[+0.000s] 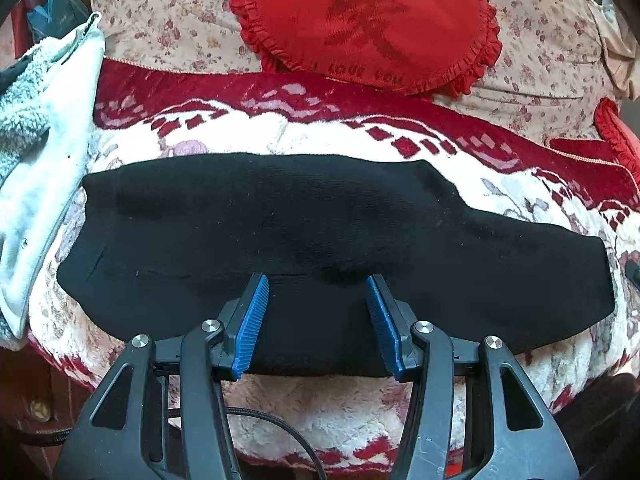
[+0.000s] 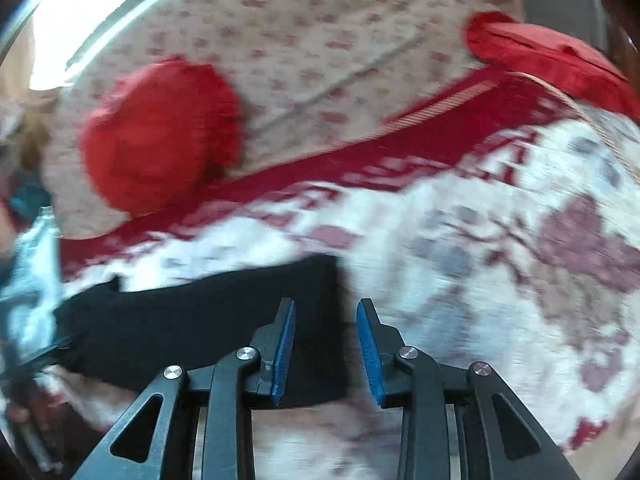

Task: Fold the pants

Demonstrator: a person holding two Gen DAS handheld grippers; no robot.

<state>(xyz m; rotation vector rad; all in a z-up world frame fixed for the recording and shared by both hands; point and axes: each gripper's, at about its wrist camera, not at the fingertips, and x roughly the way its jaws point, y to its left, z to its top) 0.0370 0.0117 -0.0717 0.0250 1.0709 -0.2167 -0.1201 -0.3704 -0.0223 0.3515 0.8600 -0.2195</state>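
Black pants lie folded in a long flat band across a red and white fleece blanket. My left gripper is open and empty, its blue pads just above the near edge of the pants at their middle. In the blurred right wrist view the pants lie at lower left, their right end under the left finger. My right gripper is open and empty, straddling that right end edge.
A round red frilled cushion leans on floral bedding behind the blanket. A white and grey fleece garment lies at the left. Another red cushion sits at the far right. A cable runs beneath the left gripper.
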